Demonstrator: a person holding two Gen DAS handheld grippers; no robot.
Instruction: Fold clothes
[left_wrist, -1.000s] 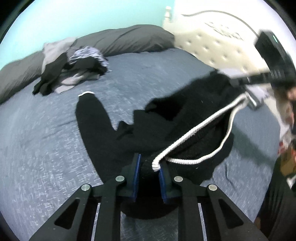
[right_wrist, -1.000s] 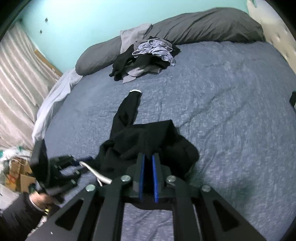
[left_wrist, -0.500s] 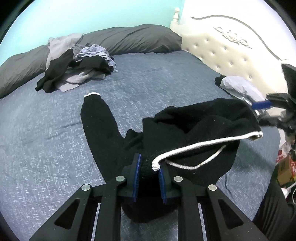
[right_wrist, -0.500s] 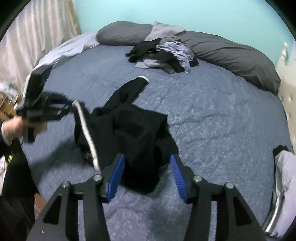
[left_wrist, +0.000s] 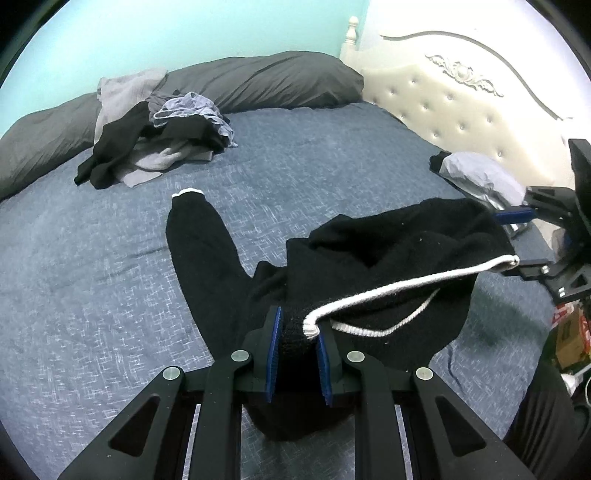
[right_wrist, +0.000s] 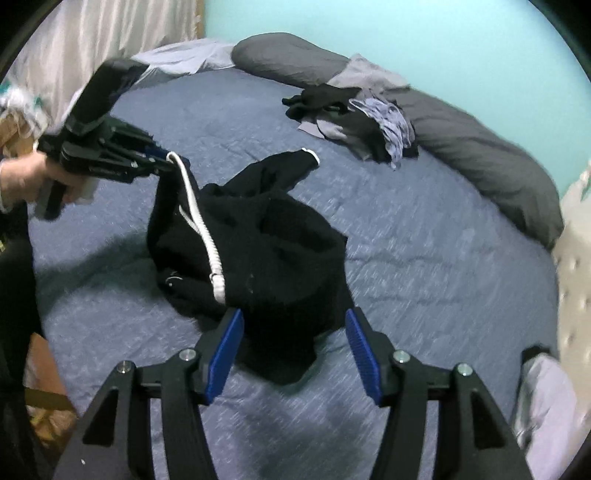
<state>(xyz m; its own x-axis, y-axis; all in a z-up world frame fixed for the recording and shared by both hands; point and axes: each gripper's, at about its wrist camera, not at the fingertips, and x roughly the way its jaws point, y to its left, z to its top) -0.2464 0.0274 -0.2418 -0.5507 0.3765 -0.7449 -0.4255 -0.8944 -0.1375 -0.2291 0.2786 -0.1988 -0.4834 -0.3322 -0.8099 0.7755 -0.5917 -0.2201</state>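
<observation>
A black sweater (left_wrist: 369, 266) with white trim (left_wrist: 388, 291) lies bunched on the blue bedspread (left_wrist: 92, 295), filling the centre and lower right of the left wrist view, with 1 sleeve stretched toward the upper left of that frame and ending in a white cuff (left_wrist: 189, 192). The left gripper (left_wrist: 297, 349) is at the bottom centre, its 2 blue pads pinching the sweater's white-edged hem and holding that edge raised off the bed. In the right wrist view the right gripper (right_wrist: 293, 352) sits at the bottom centre, its jaws opening, the pads spread apart with a lobe of the sweater (right_wrist: 258, 251) between them but not pressed. At the upper left of that frame a hand (right_wrist: 26, 177) holds the left gripper. A pile of clothes (left_wrist: 155, 144) rests against the grey pillows (left_wrist: 266, 81) in the upper left of the left wrist view, and folded pale fabric (left_wrist: 480, 177) lies beside the tufted headboard (left_wrist: 461, 110) at right.
</observation>
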